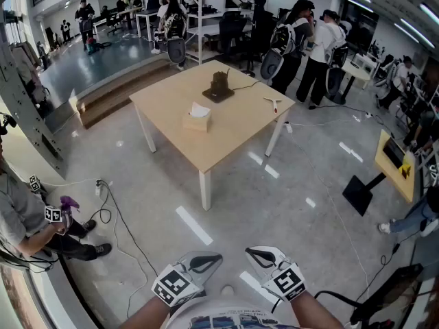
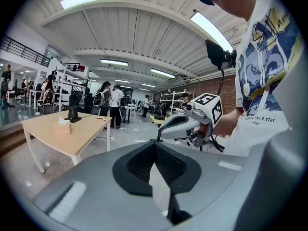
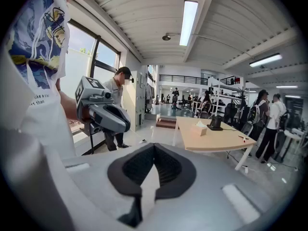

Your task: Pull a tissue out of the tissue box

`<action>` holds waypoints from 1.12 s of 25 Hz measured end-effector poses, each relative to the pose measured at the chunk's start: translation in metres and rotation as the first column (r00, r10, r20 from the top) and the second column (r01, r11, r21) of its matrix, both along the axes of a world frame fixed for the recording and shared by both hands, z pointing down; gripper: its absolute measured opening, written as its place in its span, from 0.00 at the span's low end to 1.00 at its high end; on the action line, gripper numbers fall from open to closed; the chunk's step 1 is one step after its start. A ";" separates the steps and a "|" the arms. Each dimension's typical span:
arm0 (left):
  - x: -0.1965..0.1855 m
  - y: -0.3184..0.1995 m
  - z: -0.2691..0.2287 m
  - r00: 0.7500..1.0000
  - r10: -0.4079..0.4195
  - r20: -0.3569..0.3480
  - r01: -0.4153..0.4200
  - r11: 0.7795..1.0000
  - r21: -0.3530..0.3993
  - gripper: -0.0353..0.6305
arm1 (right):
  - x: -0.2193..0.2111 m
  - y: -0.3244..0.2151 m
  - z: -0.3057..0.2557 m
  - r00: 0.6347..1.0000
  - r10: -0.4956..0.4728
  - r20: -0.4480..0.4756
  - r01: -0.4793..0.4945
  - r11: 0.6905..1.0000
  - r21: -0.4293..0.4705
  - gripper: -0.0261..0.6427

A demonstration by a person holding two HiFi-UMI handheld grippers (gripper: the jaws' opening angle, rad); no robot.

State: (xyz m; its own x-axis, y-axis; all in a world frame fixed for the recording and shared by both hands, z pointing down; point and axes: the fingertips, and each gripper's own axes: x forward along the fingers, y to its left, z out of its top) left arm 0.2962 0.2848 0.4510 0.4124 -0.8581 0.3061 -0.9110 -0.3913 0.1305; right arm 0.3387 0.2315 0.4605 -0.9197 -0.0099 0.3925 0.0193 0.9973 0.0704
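We are carrying the left gripper (image 1: 217,258) and the right gripper (image 1: 250,252) low and close to the body, both pairs of jaws pressed together on nothing, because we are standing well apart from the desk (image 1: 230,129). The tissue box (image 1: 197,121) is sitting near the desk's middle, a tissue (image 1: 199,110) poking up ready for pulling.

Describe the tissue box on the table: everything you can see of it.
The tissue box is a small, pale tan rectangular box, cardboard or light wood by its look. It lies flat near the middle of the light wooden table. A white tissue stands up out of its top opening, not yet pulled. Only the tabletop touches it; the dark device behind it stands apart. It is too far off to show print or finer detail.
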 end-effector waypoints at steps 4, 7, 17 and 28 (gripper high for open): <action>0.007 0.003 0.011 1.000 -0.031 -0.003 0.031 0.999 -0.031 0.06 | 0.017 -0.001 0.008 1.000 -0.008 0.011 0.008 1.000 -0.010 0.04; 0.016 0.003 0.011 0.998 -0.057 -0.009 0.056 0.998 -0.034 0.06 | 0.025 -0.001 0.009 1.000 -0.020 0.010 0.020 1.000 -0.013 0.04; 0.029 -0.011 0.001 0.998 -0.064 0.026 0.064 0.998 -0.015 0.06 | 0.040 -0.015 0.011 0.999 -0.007 0.034 0.009 0.999 -0.035 0.04; -0.002 -0.011 0.013 0.991 -0.131 0.024 0.133 0.990 -0.057 0.06 | 0.011 -0.025 0.018 0.998 -0.051 0.021 0.053 0.995 -0.088 0.04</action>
